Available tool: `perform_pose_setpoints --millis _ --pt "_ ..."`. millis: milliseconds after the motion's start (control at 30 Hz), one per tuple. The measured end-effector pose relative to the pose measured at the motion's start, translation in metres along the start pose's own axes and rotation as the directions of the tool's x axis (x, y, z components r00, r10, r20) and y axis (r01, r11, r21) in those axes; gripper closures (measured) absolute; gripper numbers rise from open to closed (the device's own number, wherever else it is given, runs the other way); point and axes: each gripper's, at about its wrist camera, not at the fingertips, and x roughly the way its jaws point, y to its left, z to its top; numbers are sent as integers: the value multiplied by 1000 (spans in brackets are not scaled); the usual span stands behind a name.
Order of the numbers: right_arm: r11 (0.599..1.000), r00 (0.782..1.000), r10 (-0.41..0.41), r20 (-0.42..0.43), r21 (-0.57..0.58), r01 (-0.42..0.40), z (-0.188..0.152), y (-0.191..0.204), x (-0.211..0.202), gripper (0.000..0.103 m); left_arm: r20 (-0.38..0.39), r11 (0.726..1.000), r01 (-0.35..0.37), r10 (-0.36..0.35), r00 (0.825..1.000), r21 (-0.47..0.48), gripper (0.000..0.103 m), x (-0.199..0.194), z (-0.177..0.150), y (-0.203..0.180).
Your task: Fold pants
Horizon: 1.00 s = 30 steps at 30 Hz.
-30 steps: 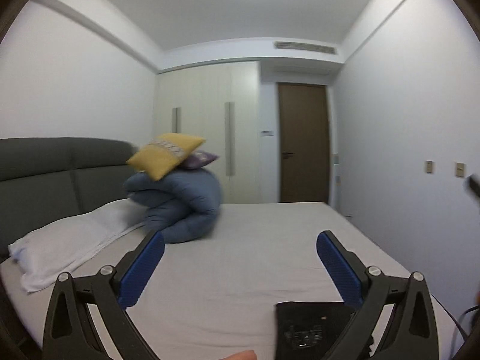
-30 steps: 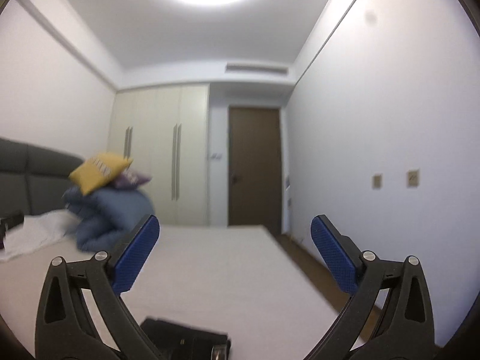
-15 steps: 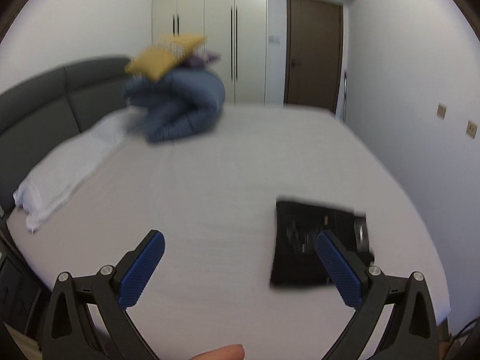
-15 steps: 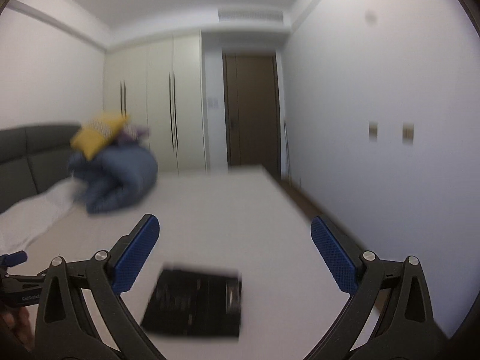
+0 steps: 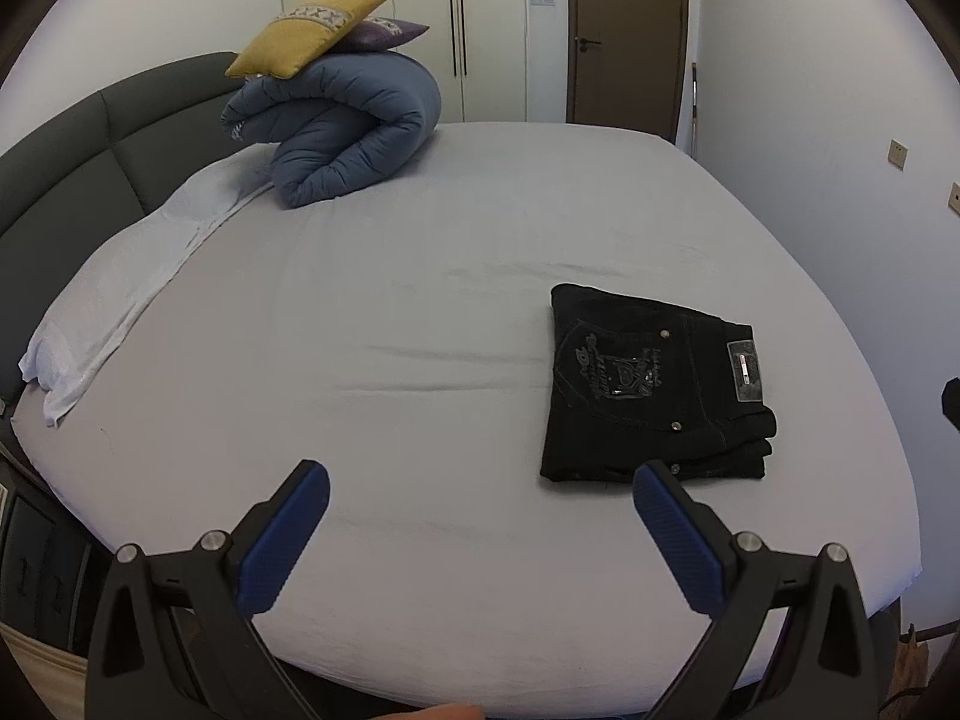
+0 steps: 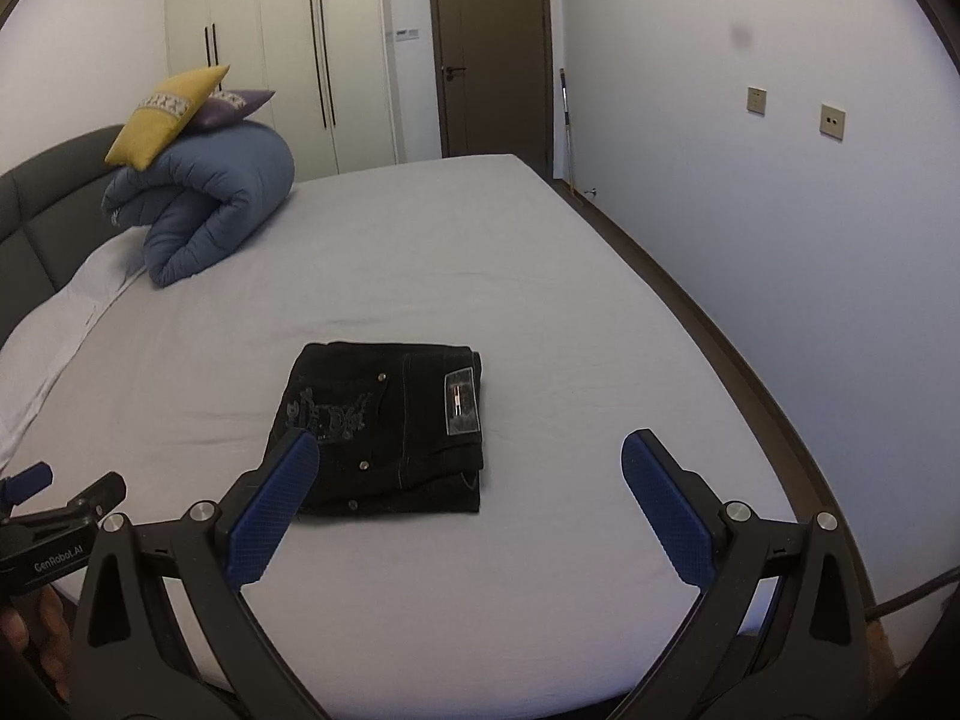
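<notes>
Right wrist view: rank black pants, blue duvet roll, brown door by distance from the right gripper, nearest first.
From the right gripper:
1. black pants, folded on the bed just ahead, toward its left finger.
2. blue duvet roll, far left, by the headboard.
3. brown door, on the far wall past the bed.

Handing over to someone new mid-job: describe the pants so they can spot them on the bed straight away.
Start at the big bed with the pale grey sheet. On its near half, towards the bare wall, lie the pants, a flat black folded square. Unlike the rolled blue duvet and yellow cushion up by the headboard, they are dark denim with a silvery waistband label.
</notes>
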Motion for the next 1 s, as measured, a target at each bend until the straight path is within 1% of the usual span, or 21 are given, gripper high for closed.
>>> perform_pose_setpoints --millis 100,333,1000 --pt "1000 1000 4 2 -12 -4 3 5 5 0 1 1000 0 0 1000 8 0 0 -2 -4" --pt "999 1000 6 3 -32 -6 13 11 -5 0 4 1000 2 -2 1000 11 0 0 -3 -8" --pt "998 1000 23 -17 -58 -24 15 21 -5 0 -13 1000 10 -10 1000 11 0 2 -10 -12"
